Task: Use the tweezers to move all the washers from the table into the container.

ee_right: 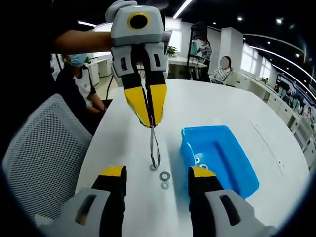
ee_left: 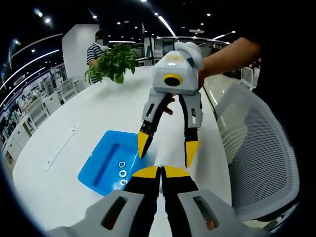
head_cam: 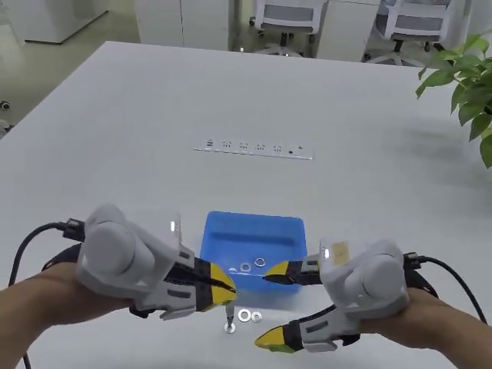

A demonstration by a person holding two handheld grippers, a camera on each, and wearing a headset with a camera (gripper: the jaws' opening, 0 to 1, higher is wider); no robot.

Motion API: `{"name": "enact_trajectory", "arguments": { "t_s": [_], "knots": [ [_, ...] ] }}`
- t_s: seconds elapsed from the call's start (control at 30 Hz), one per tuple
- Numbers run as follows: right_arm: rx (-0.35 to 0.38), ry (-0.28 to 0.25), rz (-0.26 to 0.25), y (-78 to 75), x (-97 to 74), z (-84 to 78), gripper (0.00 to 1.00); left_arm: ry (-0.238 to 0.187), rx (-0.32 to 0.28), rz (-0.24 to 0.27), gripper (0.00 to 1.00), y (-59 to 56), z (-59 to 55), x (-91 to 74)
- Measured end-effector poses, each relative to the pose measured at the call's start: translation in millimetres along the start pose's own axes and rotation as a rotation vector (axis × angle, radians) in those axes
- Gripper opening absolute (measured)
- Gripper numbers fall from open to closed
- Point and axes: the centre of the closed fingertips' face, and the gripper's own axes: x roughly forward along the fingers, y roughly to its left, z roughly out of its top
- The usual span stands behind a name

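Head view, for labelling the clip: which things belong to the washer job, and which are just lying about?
Job: tweezers in the left tongs; loose washers on the table; blue container holding other washers.
Lying about: power strip; potted plant; office chairs.
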Motion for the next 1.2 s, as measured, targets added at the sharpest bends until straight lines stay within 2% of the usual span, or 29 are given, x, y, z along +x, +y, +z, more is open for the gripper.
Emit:
{"name": "enact_trajectory", "arguments": {
  "t_s": [0.23,0.57,0.87,1.2],
  "knots": [
    [-0.057,0.005,0.043,3.7,17.8,3.5,0.34,0.001,-0.001,-0.002,0.06,0.1,0.2,1.0],
    [-0.112,0.026,0.097,11.6,36.9,2.6,0.2,0.002,-0.003,-0.006,0.06,-0.6,1.3,2.2],
    [-0.156,0.03,0.083,4.4,40.4,4.6,0.12,0.003,-0.007,-0.012,0.06,-0.1,0.0,2.9],
    [-0.179,0.033,0.094,5.4,41.1,3.3,0.1,0.005,-0.01,-0.012,0.06,0.9,-1.0,4.6]
  ]
}}
